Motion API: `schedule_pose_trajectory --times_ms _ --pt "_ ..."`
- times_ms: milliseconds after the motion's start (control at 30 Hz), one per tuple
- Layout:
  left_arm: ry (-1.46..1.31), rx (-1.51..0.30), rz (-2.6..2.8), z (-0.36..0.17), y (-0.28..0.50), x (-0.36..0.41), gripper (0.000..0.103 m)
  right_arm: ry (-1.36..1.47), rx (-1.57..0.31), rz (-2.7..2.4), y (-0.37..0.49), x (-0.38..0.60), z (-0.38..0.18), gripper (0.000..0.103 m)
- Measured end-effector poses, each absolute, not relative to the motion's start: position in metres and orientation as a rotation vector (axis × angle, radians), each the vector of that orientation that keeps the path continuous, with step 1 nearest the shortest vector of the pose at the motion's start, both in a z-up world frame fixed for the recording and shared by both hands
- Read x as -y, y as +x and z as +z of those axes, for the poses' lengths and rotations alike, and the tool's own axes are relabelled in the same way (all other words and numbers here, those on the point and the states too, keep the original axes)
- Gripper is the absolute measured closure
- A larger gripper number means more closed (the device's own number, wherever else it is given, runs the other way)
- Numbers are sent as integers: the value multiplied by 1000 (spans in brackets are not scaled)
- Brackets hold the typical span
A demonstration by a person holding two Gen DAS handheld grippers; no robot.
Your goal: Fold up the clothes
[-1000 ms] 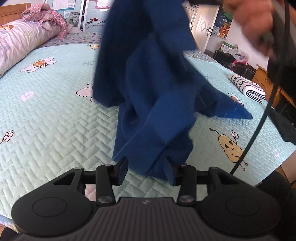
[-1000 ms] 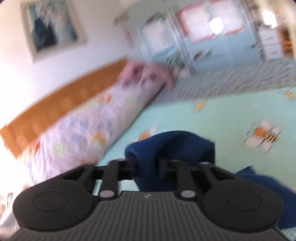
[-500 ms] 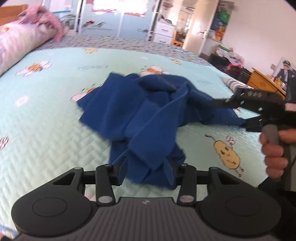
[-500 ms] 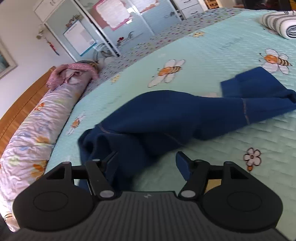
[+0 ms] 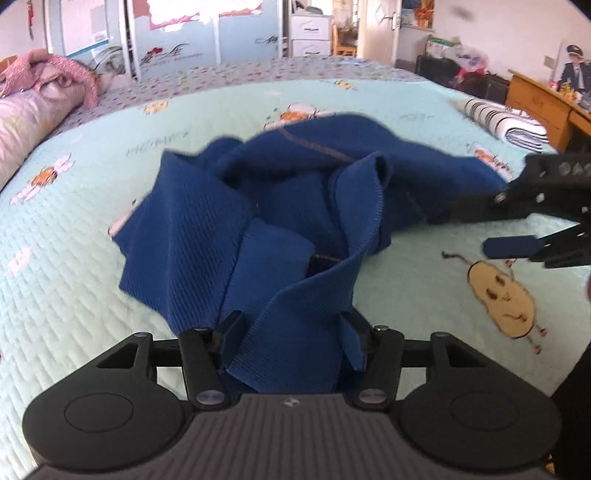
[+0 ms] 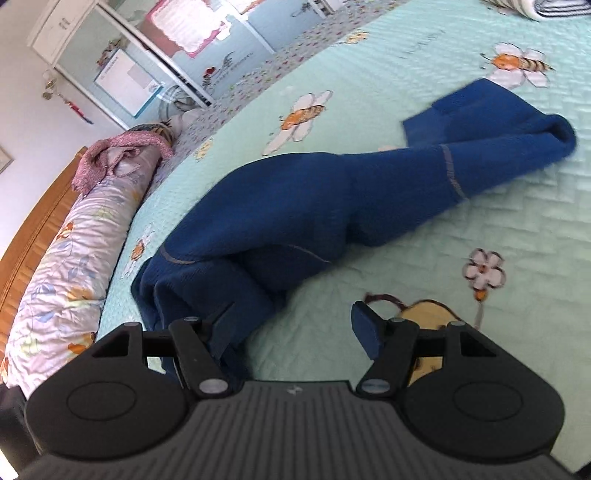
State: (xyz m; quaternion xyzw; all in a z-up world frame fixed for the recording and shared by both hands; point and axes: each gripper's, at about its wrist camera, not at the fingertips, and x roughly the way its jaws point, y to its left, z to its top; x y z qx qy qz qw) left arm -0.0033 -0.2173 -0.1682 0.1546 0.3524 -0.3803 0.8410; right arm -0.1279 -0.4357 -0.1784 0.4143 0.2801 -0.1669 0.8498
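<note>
Lying in a heap on the bed (image 5: 74,258), the blue top (image 5: 280,229) is not folded yet. The left tool (image 5: 291,328) is opening with cloth between its jaws, and the right tool (image 6: 291,325) gapes wide, holding nothing.

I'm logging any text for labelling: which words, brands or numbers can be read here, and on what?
"HONEY": my best reading of the blurred pale lettering on the bedspread.
Script lettering on the wardrobe doors: too small to read.
Raised letters on the right gripper: too blurred to read.
Posters on the wardrobe: unreadable.
No numbers can be read.
</note>
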Motion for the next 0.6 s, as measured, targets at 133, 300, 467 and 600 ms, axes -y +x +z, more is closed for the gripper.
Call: schedule_pose_trajectory --times_ms 133,300,467,600 --pt "193 -740 -768 -158 2 195 93 905 -606 -365 -135 440 -186 33" --pt "-55 -587 -678 -100 7 131 98 940 -601 -355 -135 443 -188 33" --pt "-143 -448 -776 -36 -24 91 98 977 -600 -328 -125 442 -191 33" --pt "-165 -416 -975 -15 -55 77 98 1011 -625 -272 -115 431 -195 33"
